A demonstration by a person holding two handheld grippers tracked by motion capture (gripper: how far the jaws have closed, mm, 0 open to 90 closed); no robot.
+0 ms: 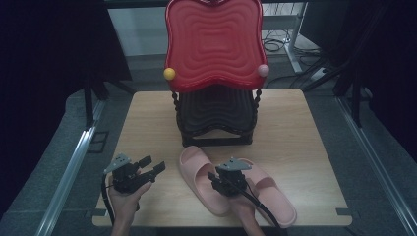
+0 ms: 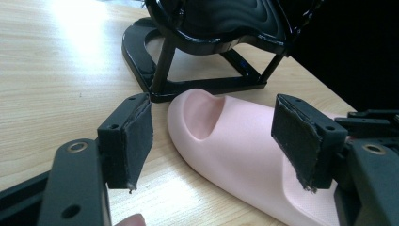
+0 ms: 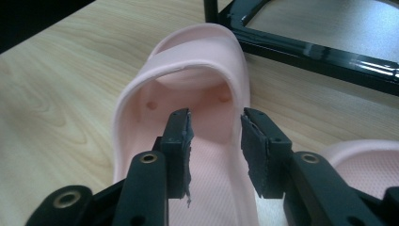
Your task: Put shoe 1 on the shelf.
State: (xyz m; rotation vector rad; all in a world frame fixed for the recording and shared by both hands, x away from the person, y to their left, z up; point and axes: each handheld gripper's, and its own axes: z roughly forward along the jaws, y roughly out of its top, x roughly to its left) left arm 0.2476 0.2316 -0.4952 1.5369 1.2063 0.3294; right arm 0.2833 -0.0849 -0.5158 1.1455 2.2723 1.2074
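Two pink slippers lie side by side at the table's front. Over the left slipper (image 1: 196, 172) (image 3: 188, 61) my right gripper (image 1: 214, 177) (image 3: 216, 136) is low, one jaw inside the footbed and the other outside. The slipper's right side wall runs between its pads, with a gap still showing. The right slipper (image 1: 275, 196) (image 3: 367, 165) lies just beyond that hand. At the front left my left gripper (image 1: 153, 164) (image 2: 211, 141) is held above the table, jaws wide apart and empty, looking at the left slipper's toe (image 2: 226, 136).
A small rack stands at the middle back of the wooden table (image 1: 305, 128), with a red wavy top shelf (image 1: 214, 39) over a black shelf and black base frame (image 1: 216, 140) (image 2: 207, 84) (image 3: 320, 52). The frame sits close behind the slippers' toes.
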